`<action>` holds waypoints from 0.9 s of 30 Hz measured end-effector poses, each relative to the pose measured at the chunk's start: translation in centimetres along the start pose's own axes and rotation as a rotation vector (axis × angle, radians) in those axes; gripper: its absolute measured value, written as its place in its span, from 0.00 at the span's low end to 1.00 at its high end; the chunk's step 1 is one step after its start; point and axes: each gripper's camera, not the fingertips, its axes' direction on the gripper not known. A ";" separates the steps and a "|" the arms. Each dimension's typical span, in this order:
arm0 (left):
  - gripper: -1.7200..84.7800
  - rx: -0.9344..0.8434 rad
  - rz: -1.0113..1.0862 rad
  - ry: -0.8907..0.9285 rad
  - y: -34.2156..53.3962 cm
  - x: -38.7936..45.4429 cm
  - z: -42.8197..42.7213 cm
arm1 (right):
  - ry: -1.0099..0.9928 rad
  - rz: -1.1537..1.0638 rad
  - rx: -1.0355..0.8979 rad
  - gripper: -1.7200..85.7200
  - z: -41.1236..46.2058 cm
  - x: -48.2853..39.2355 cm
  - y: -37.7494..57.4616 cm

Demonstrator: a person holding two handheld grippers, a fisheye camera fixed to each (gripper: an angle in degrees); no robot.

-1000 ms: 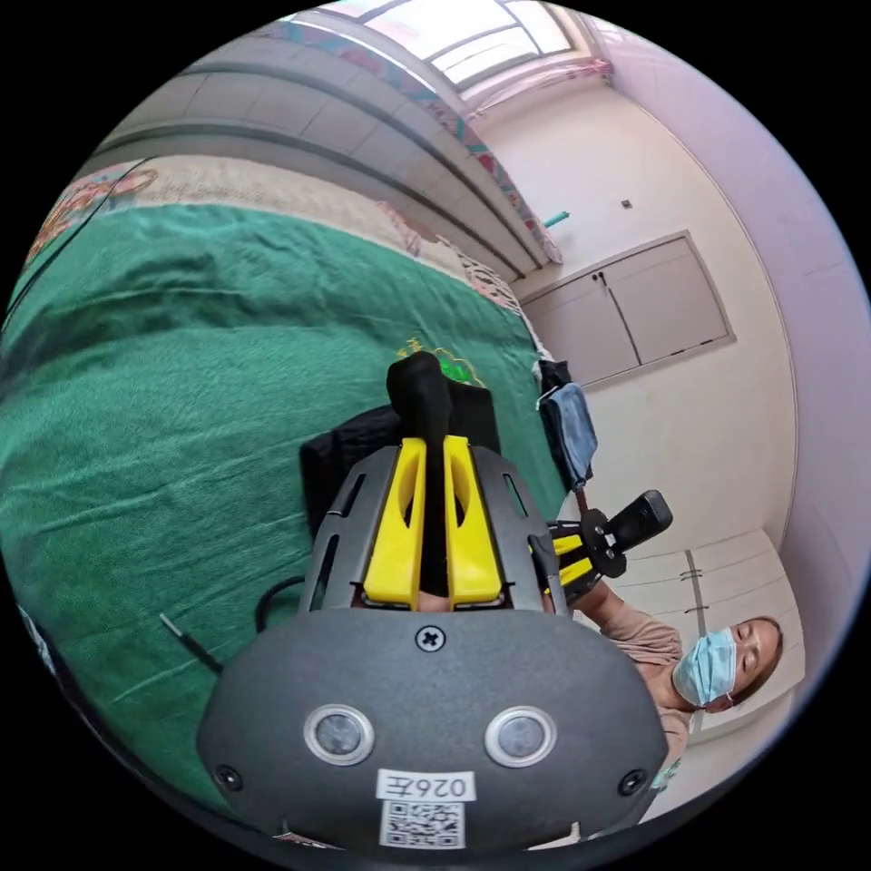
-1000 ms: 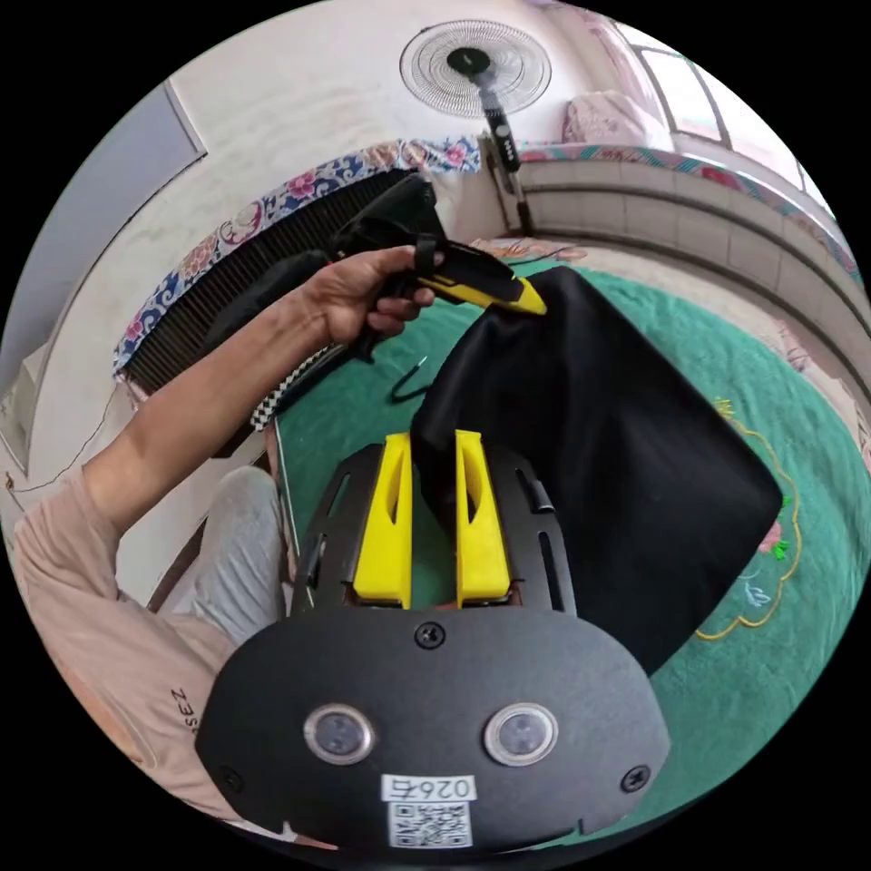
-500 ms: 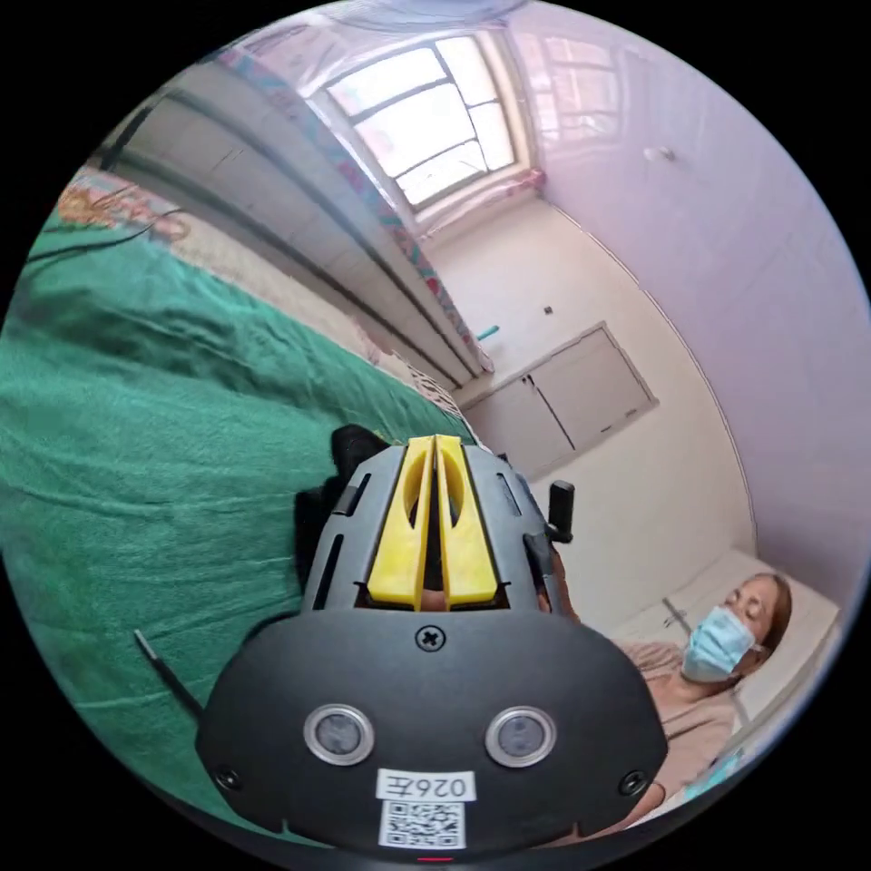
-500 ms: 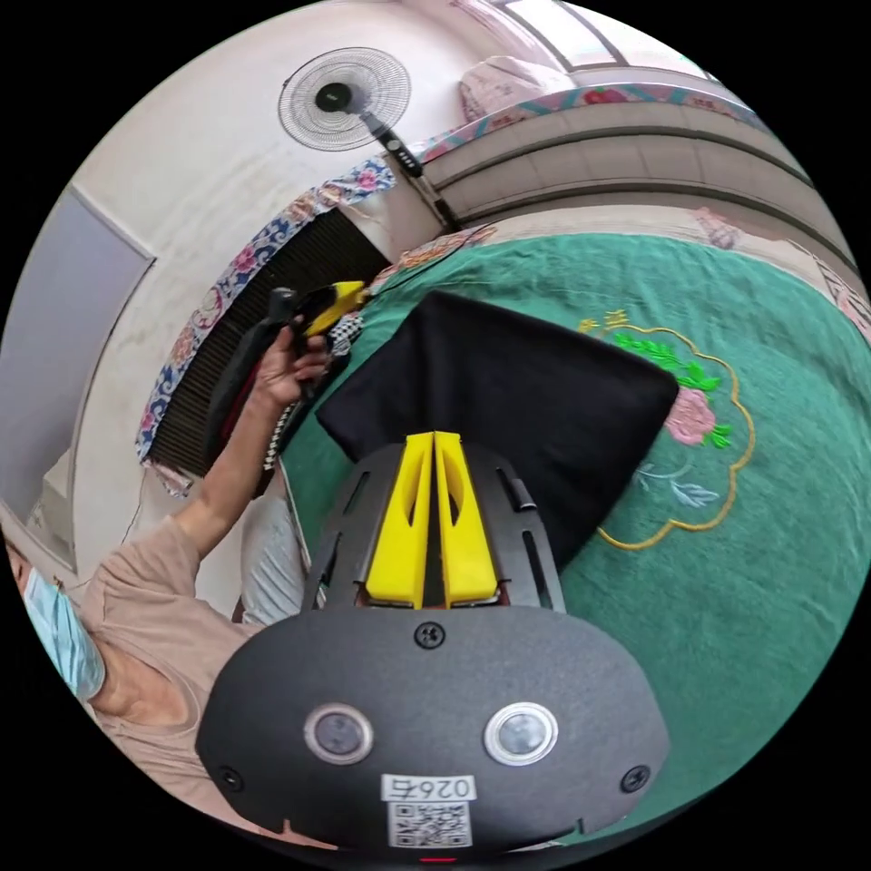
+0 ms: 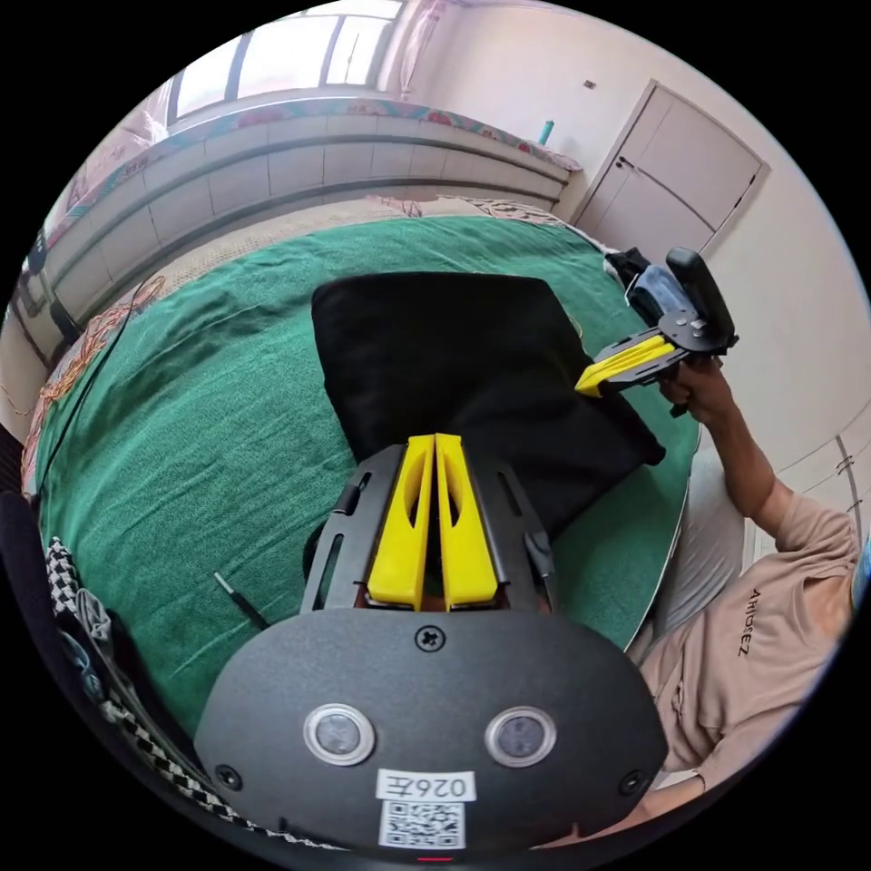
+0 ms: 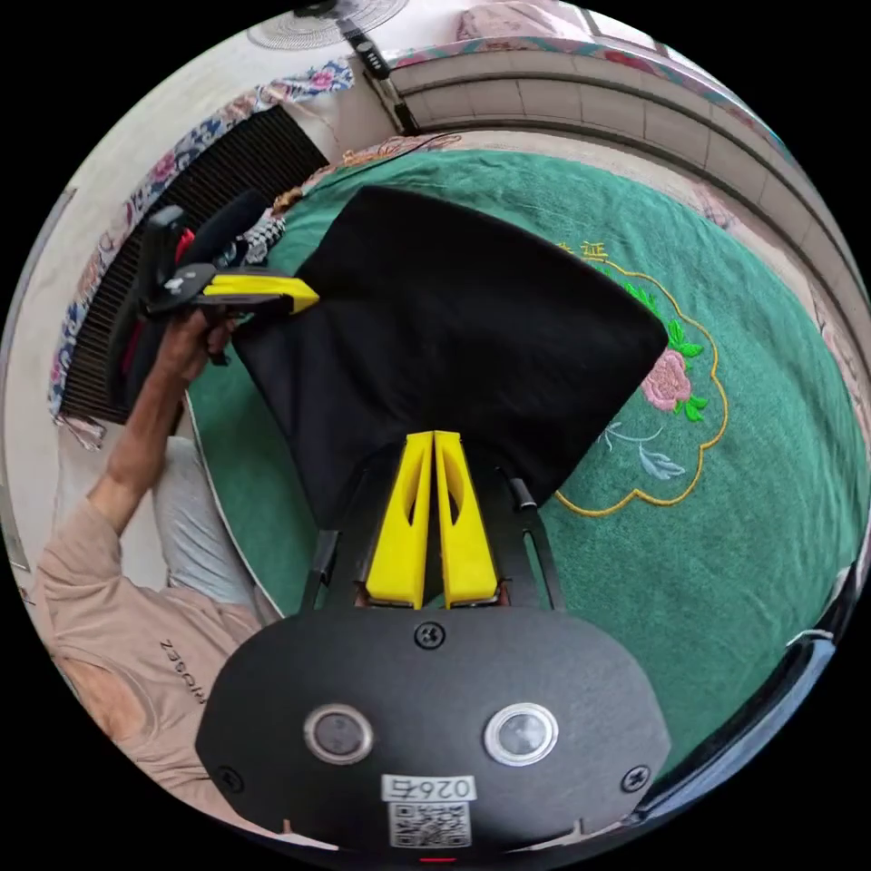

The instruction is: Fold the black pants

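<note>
With the black pants [image 5: 454, 363] folded flat on the green bedspread [image 5: 181, 435], both hand-held grippers — left [image 5: 435, 437], right [image 6: 434, 434] — have jaws together and empty; judging so, only smoothing remains.

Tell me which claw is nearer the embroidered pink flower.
Right. The right claw sits at the pants' edge toward the flower; the left claw is off their opposite side.
</note>
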 end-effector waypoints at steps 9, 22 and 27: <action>0.01 0.034 0.101 -0.157 1.8 5.4 0.0 | 0.227 -0.174 0.009 0.01 -1.2 -2.3 -1.7; 0.01 0.109 -0.103 0.023 4.7 -1.7 1.3 | -0.020 -0.003 0.077 0.01 -10.1 8.2 -4.5; 0.02 0.294 -0.236 0.018 8.7 -7.3 -1.6 | -0.042 0.126 0.205 0.02 -17.8 14.2 -2.9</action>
